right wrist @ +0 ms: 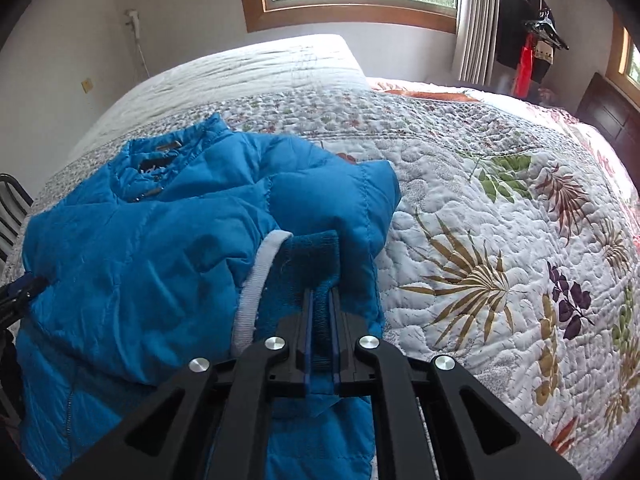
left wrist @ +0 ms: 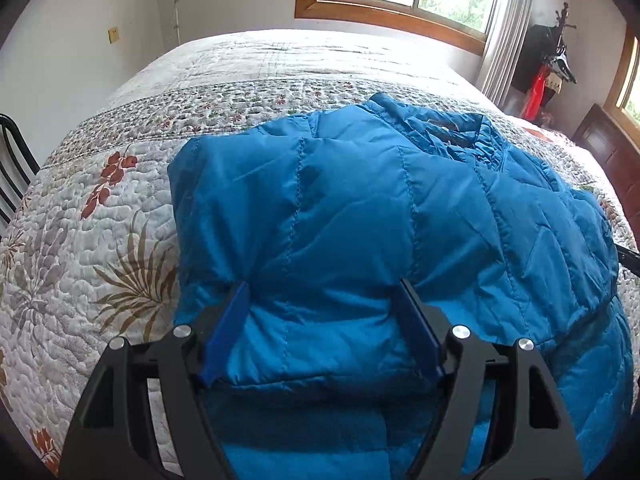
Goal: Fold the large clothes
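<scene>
At 9 o'clock of the left wrist view we saw only the white floral quilted bedspread [left wrist: 100, 216], soft & bumpy w/ stitched leaf prints. Our left gripper [left wrist: 324, 320] sat at 6 o'clock, blue-padded jaws wide, straddling a thick folded bulge of the bright blue puffy quilted jacket [left wrist: 360, 208]. The pads pressed into that bulge, probably to pin the fold down. The jacket lay across the bed, collar toward 12 o'clock. In the right wrist view, it filled 9 o'clock, shell smooth & slightly shiny. Our right gripper [right wrist: 321, 304] at 6 o'clock was nearly closed, pinching the dark teal ribbed knit sleeve cuff [right wrist: 312, 268], likely to carry the sleeve inward. The white knit edging [right wrist: 256, 280] curled beside it.
</scene>
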`<state>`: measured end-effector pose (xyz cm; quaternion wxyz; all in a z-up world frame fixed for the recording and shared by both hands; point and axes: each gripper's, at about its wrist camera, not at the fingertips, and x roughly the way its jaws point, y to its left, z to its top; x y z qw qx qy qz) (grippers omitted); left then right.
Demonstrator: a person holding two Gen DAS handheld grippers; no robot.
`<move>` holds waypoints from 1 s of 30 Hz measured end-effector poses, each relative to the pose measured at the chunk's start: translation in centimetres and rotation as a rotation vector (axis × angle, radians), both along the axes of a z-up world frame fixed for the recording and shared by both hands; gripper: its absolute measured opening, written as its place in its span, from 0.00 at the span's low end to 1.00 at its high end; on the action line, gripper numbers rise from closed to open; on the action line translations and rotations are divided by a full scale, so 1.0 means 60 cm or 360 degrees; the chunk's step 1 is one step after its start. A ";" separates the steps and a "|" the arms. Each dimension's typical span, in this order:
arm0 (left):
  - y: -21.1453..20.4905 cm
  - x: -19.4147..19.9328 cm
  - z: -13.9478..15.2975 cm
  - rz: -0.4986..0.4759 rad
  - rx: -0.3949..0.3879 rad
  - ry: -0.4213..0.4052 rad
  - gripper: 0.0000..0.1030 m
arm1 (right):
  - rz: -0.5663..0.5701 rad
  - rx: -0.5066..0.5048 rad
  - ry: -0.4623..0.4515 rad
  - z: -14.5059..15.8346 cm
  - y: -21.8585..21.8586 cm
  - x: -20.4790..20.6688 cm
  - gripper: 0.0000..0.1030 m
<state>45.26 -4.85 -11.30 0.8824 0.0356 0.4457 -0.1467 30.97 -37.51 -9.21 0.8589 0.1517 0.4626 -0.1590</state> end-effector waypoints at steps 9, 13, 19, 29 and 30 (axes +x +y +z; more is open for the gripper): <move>-0.055 -0.043 0.055 -0.0143 -0.0069 -0.0018 0.74 | 0.0302 0.0157 -0.0215 0.076 0.090 0.003 0.14; -0.098 -0.043 0.010 -0.0193 0.0090 0.0002 0.75 | 0.0355 0.0057 -0.0067 0.026 0.131 0.033 0.14; -0.094 -0.039 -0.018 -0.0243 0.0087 0.0008 0.78 | 0.0335 0.0203 0.0077 -0.044 0.110 0.048 0.10; -0.080 -0.047 0.000 -0.0182 0.0057 0.0034 0.75 | 0.0304 0.0290 -0.0123 -0.007 0.102 0.009 0.15; -0.066 -0.058 0.018 -0.0168 0.0010 0.0028 0.74 | 0.0319 0.0329 -0.0226 0.019 0.101 -0.016 0.16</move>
